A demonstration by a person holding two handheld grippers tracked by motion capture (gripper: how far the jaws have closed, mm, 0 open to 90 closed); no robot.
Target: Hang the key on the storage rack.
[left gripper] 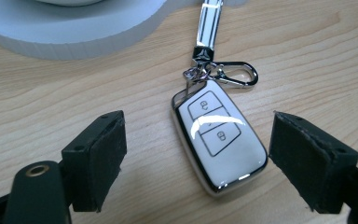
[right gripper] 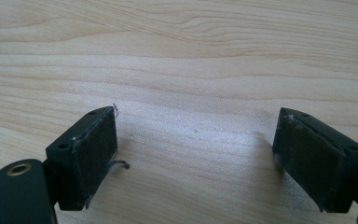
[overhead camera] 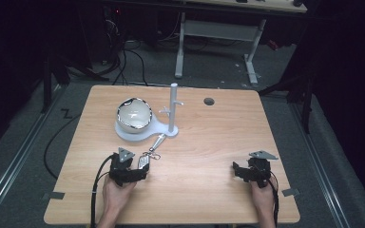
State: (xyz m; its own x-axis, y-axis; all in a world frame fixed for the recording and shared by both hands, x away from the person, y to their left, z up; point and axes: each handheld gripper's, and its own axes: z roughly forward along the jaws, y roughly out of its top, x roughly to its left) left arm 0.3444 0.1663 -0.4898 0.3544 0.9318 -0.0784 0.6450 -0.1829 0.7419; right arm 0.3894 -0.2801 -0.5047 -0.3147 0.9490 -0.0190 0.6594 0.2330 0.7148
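A white car key fob [left gripper: 219,144] with a chrome rim lies flat on the wooden table, buttons facing up. A silver carabiner clip [left gripper: 233,74] and a white strap [left gripper: 209,23] lead from its top toward the white stand base [left gripper: 74,32]. My left gripper [left gripper: 198,128] is open, one jaw on each side of the fob, and neither pad touches it. In the high view the fob [overhead camera: 145,162] lies just ahead of the left gripper [overhead camera: 141,169]. My right gripper [right gripper: 196,123] stands open over bare wood, at the front right of the table [overhead camera: 236,172].
A white stand [overhead camera: 168,132] with an upright pegged pole [overhead camera: 173,107] sits mid-table, with a glossy white-and-chrome rounded object [overhead camera: 134,114] on its base. A small round hole [overhead camera: 209,101] lies near the far edge. Bare wood stretches between the two grippers.
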